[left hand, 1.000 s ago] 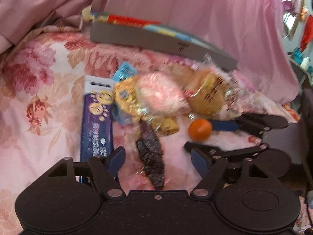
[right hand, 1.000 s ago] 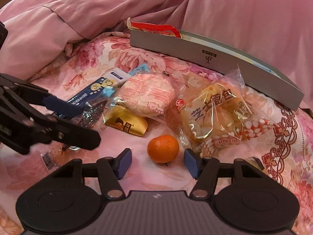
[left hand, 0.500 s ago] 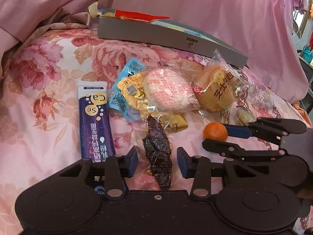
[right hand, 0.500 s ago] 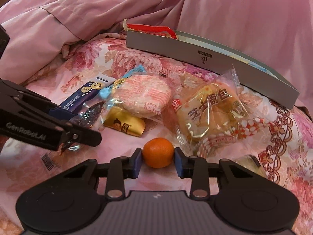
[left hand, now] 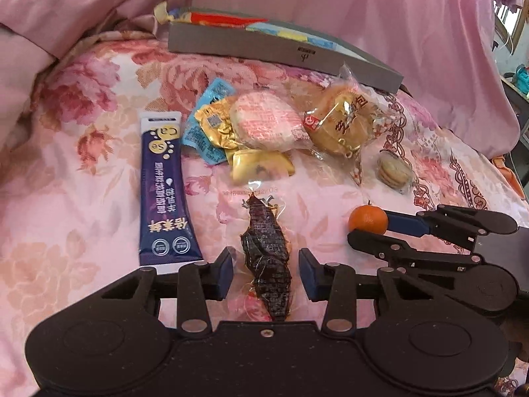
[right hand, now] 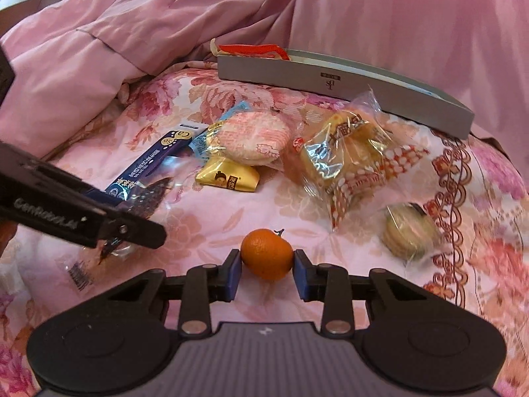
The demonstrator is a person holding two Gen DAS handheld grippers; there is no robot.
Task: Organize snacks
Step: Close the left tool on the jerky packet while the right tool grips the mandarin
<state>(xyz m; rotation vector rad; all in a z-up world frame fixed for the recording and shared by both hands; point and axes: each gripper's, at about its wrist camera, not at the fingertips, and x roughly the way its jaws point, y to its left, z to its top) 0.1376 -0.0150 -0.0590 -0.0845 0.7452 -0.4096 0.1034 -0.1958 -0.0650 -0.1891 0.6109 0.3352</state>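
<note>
**A:** So the little orange (right hand: 267, 254) is being pinched across its middle by the right gripper (right hand: 267, 273), jaws clenched on it, low over the flowery bedspread (right hand: 205, 225). Probably firm enough, but round and slick, so it's best taken at the widest part.

**B:** And the left gripper (left hand: 266, 273)? The dark dried-fruit packet (left hand: 267, 261) is being straddled by it, but in the left view a gap is being left on both sides. Looks like the clear wrapper is what's being caught, if anything.

**A:** Light, crinkly, floppy, I'd guess. Better taken around the dark lump.

**B:** Around it: the purple sachet (left hand: 167, 195) just beside, the bun bag (left hand: 344, 124) and pink rice cracker (left hand: 261, 125) being piled further back, biscuits (left hand: 395, 170) off alone. The grey box (left hand: 281, 51) behind is already being filled.
</note>
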